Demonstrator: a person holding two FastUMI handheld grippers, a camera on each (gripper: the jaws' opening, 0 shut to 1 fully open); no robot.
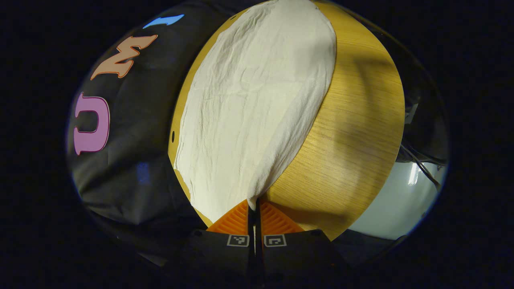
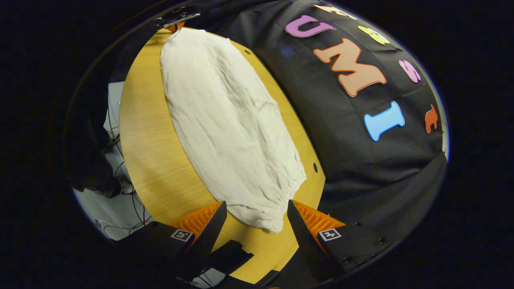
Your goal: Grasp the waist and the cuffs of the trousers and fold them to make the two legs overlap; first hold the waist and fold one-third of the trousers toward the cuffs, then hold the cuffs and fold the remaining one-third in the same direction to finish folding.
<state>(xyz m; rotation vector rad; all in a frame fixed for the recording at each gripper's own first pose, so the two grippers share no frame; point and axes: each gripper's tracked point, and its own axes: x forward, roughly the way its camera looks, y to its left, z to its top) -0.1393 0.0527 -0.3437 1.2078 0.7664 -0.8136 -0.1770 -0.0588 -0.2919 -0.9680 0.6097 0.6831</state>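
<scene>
Trousers: cream trousers [image 1: 249, 104] lie lengthwise on the wooden worktop [image 1: 353, 132], creased but mostly flat. In the right gripper view the trousers [image 2: 229, 128] run from the gathered elastic waist [image 2: 277, 200] near the gripper to the far end of the worktop [image 2: 148, 132].
Left gripper: the left gripper [image 1: 254, 208] is closed, its two fingers pressed together on a pinched corner of the trousers; the cloth rises from the worktop to that point in a taut ridge. Which end of the trousers this corner belongs to I cannot tell for certain.
Right gripper: the right gripper [image 2: 257, 214] stands open, its fingers wide apart on either side of the waist, not pressing on it. The waist's corner lies between the fingers, over the worktop.
Edges: one long side of the trousers runs close along the worktop edge beside the black booth wall [image 2: 361, 160], with only a thin strip of wood showing there. A small dark hole [image 2: 315, 167] in the worktop sits just beside the waist on that side.
Open room: the other long side of the trousers has a broad bare band of worktop. Beyond that edge lie a pale floor [image 1: 397, 200] and dark cables [image 1: 421, 164].
</scene>
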